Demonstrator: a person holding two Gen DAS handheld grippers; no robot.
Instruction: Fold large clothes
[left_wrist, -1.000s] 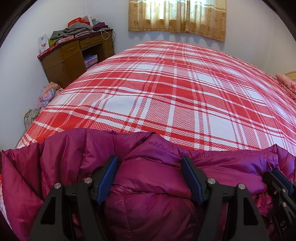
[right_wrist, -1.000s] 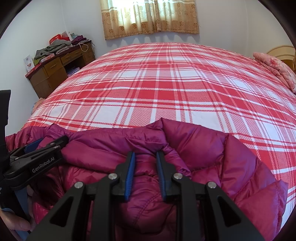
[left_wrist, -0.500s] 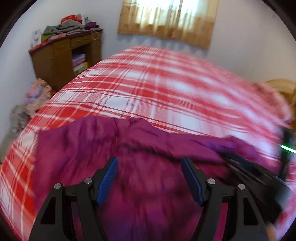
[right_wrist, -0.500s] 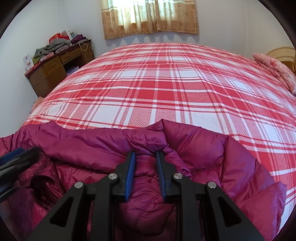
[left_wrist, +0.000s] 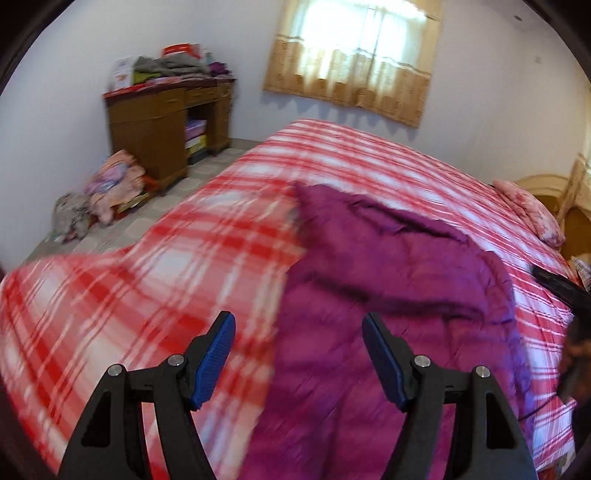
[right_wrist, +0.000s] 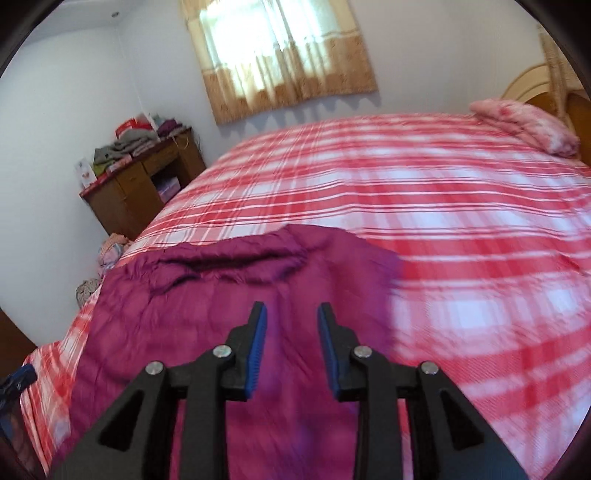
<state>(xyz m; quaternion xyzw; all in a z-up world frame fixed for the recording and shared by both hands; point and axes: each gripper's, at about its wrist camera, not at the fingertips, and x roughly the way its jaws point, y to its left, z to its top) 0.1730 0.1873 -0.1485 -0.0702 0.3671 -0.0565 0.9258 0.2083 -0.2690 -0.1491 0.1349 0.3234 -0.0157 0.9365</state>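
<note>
Jacket (left_wrist: 388, 288), magenta quilted puffer, lies spread on the plaid bed (left_wrist: 147, 295), near its front edge, collar end pointing toward the window side; a dark fold or crease runs across the upper part in both views. In the right wrist view the jacket (right_wrist: 229, 295) fills the lower left, one edge running close to the left side of the bed (right_wrist: 443, 206). Left claw (left_wrist: 297, 354) gaping wide, nothing between its blue pads, hovering over the jacket's left edge and the bedcover. Right claw (right_wrist: 290, 347) parted by a narrower gap, also gripping nothing, above the jacket. Heavy motion blur smears both views, so quilting and seams are hard to read. Sleeves not distinguishable. Jacket's near end is cut off by the frame and claw bodies. Dark object at right edge of left view is unclear. Pink pillow (right_wrist: 524, 125) at headboard, cluttered desk (left_wrist: 162, 125) by wall.
</note>
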